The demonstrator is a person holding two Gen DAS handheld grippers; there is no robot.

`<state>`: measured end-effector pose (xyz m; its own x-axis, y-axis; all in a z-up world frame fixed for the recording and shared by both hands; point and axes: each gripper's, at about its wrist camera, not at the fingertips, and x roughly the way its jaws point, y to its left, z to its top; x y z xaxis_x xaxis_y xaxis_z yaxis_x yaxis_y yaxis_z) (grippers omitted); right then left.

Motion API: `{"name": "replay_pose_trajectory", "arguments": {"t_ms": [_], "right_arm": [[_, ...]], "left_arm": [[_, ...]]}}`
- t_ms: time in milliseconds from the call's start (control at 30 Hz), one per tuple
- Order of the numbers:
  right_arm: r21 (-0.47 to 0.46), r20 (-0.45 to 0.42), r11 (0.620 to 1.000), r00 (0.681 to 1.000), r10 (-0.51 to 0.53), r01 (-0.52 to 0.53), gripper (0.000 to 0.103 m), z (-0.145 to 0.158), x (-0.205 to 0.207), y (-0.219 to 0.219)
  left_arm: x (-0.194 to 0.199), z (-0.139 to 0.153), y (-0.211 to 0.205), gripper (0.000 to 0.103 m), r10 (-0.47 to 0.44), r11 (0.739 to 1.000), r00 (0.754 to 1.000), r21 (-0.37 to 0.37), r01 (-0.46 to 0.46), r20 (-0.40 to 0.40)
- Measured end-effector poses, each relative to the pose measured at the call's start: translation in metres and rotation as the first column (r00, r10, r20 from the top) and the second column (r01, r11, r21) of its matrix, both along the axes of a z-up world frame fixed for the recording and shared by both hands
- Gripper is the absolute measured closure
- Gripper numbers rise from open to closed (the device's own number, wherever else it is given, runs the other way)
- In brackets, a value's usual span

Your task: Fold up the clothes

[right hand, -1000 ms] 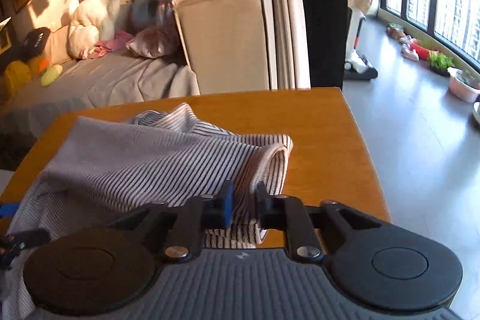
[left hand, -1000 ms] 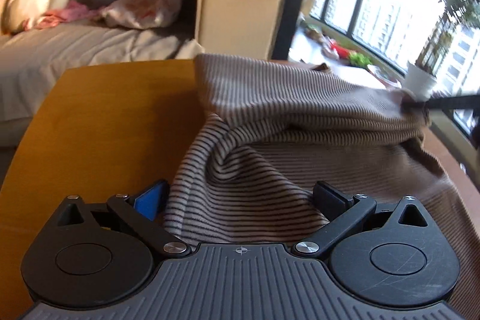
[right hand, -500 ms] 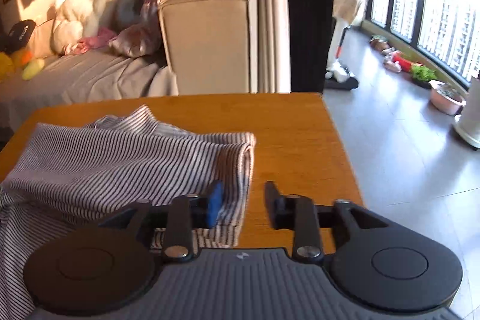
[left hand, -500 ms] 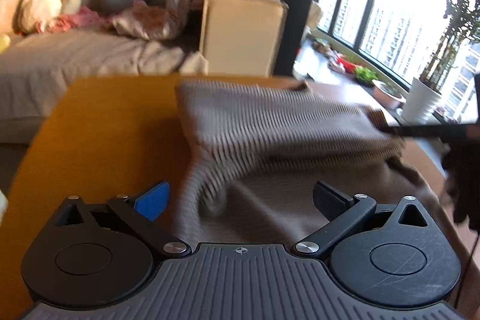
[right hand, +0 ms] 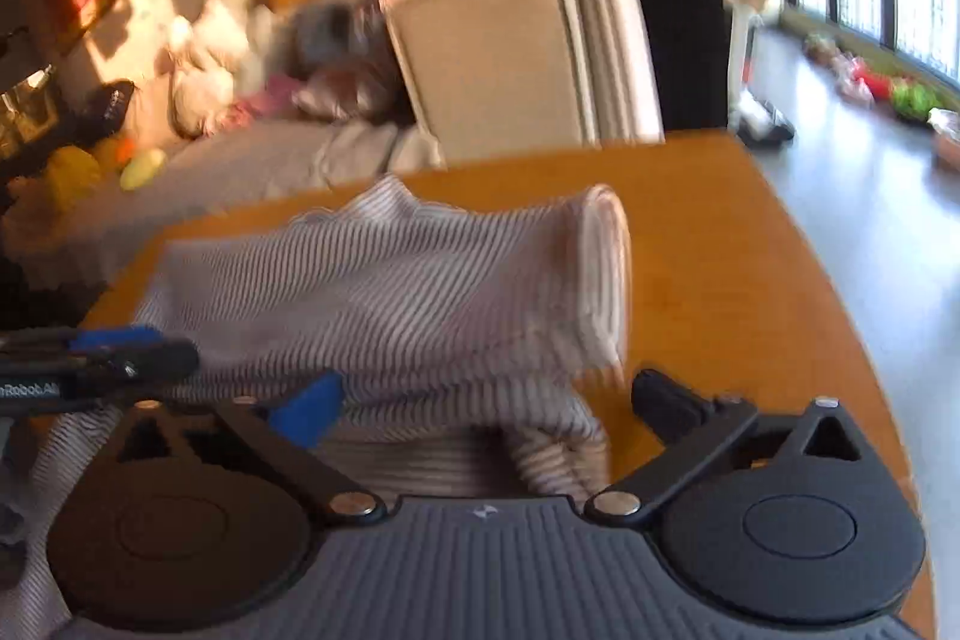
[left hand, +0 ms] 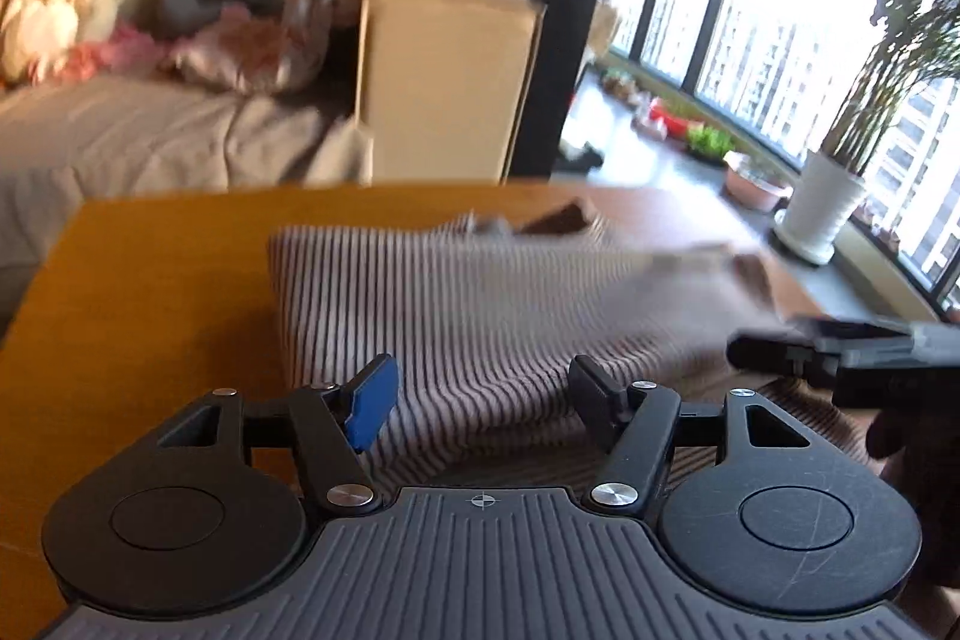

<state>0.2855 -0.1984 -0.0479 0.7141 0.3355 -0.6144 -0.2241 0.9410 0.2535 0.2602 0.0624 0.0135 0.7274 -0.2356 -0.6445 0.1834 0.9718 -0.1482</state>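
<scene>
A wooden table [left hand: 150, 292] carries a half-folded striped garment [left hand: 480, 316]. Right gripper [right hand: 486, 403] jaws have just opened wide, releasing it; left gripper [left hand: 486, 400] jaws, narrowing, straddle cloth. The loose fold may slump open.

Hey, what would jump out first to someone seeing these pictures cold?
The striped garment, bunched in the middle of the orange wooden table, fills both views. Both grippers frame it from the near edge: the right gripper spread wide, the left gripper partly open. Behind, a cluttered sofa sits in low sunlight.
</scene>
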Motion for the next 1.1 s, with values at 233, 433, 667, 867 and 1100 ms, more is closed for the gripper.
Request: {"name": "replay_pose_trajectory", "arguments": {"t_ms": [233, 433, 667, 867, 1100], "right_arm": [[0.032, 0.006, 0.999, 1.0, -0.014, 0.014, 0.0, -0.004, 0.002, -0.002], [-0.039, -0.004, 0.999, 1.0, -0.001, 0.001, 0.0, -0.003, 0.004, 0.008], [-0.094, -0.019, 0.995, 1.0, 0.014, -0.016, 0.0, -0.002, 0.005, 0.014], [-0.116, -0.058, 0.992, 0.998, 0.037, -0.043, 0.0, 0.002, 0.002, 0.015], [-0.065, 0.127, 0.997, 0.991, -0.04, 0.049, 0.0, 0.042, -0.006, 0.011]], "left_arm": [[-0.002, 0.006, 0.001, 0.029, 0.009, 1.0, 0.999, 0.009, -0.009, 0.038], [-0.001, 0.007, 0.007, 0.014, 0.02, 0.993, 0.996, -0.122, -0.01, 0.083], [-0.005, -0.016, 0.0, 0.007, -0.018, 0.997, 0.994, -0.067, 0.025, 0.104], [-0.007, -0.017, 0.008, 0.007, -0.012, 0.993, 0.994, -0.116, 0.024, 0.109], [-0.008, -0.019, 0.007, 0.005, -0.016, 0.993, 0.994, -0.118, 0.028, 0.107]]}}
